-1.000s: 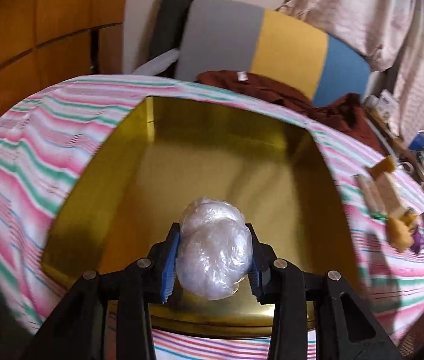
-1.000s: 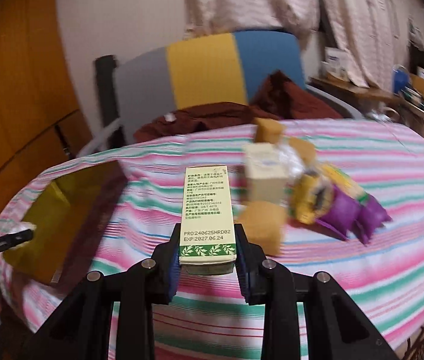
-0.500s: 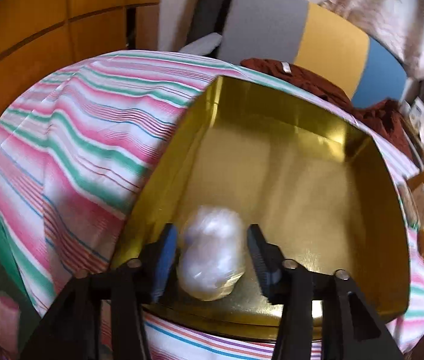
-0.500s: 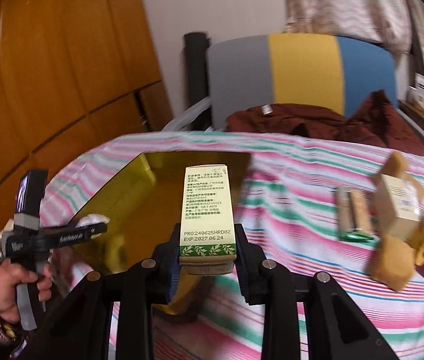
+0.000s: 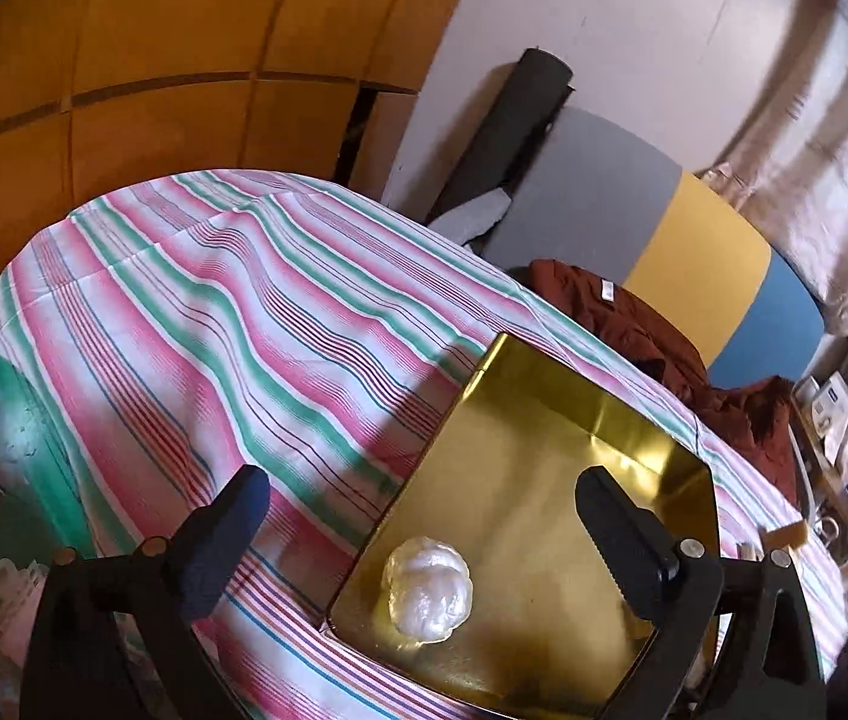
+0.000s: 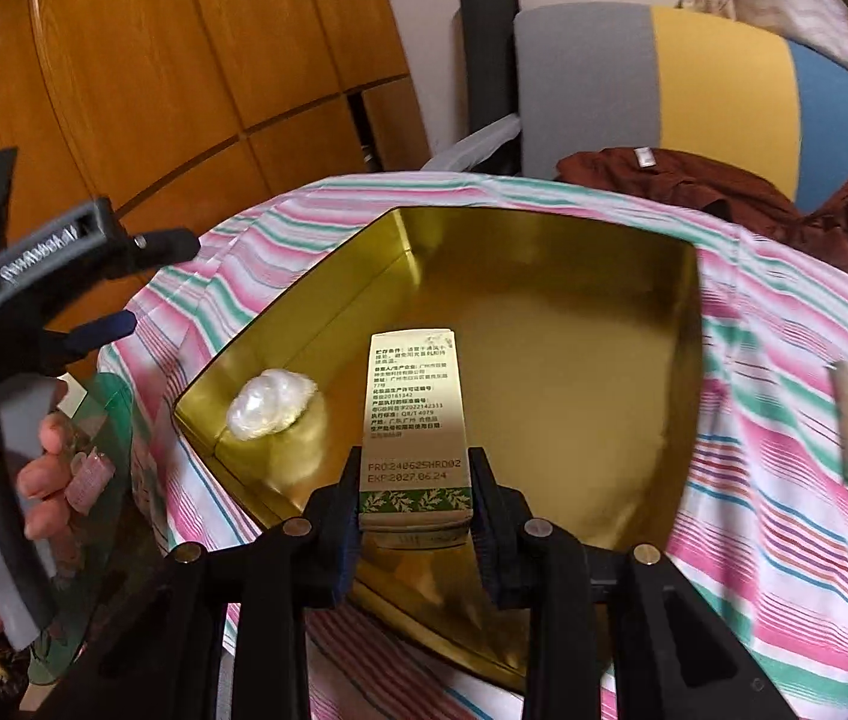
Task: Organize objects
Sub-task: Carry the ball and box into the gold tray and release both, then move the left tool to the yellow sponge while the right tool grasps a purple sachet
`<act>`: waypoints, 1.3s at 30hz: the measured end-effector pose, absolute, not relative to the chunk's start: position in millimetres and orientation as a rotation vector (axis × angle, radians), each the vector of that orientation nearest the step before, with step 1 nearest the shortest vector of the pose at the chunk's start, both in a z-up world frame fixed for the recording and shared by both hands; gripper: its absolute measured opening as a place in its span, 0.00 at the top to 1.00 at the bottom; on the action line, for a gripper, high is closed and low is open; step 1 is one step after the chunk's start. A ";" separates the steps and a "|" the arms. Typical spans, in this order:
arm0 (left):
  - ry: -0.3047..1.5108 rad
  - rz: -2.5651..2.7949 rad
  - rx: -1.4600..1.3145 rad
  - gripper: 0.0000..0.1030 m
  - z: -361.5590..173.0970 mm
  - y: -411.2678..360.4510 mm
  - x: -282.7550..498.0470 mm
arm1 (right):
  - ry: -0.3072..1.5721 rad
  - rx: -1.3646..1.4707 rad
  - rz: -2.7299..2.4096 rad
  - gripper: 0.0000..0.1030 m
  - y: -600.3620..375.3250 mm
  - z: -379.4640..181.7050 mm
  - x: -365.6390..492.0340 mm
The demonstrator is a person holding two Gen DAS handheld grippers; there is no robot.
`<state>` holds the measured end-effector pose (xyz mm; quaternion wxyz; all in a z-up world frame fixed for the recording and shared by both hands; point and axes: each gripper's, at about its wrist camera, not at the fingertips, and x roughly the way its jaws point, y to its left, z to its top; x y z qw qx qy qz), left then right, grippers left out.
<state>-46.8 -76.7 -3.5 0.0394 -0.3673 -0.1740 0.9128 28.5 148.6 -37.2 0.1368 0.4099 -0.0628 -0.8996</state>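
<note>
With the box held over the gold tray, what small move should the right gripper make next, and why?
Probably lower the green-and-white box onto the bare floor of the gold tray, then open. The right gripper is shut on the box above the tray, the plastic-wrapped ball already lies in the near left corner, and the left gripper is open and off to the side.

The tray (image 6: 544,276) is shiny gold inside. The wrapped ball (image 6: 271,402) in it looks pearly white under clear film. The box (image 6: 415,414) is pale cream with dark print and a green leaf-patterned band. The tablecloth (image 5: 214,312) is striped pink, green and white with thin blue lines. The chair back (image 6: 694,90) runs grey, yellow, blue; the garment (image 6: 724,192) on it is rust-brown. Both grippers appear black, with possibly blue pads (image 5: 244,498).
</note>
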 end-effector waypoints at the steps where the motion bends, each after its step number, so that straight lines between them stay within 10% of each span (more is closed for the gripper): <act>1: -0.539 2.799 -1.127 0.01 -2.7 -77.0 -45.9 | -0.183 1.195 -2.592 0.70 143.6 -39.3 24.0; 13: -0.534 2.785 -1.114 0.01 7.4 -70.1 -38.4 | -0.382 1.340 -2.430 0.57 113.8 -68.4 -8.3; 39: -0.423 2.593 -1.228 0.00 -16.1 -9.4 -28.0 | -0.206 1.136 -2.867 0.55 201.4 -18.5 43.6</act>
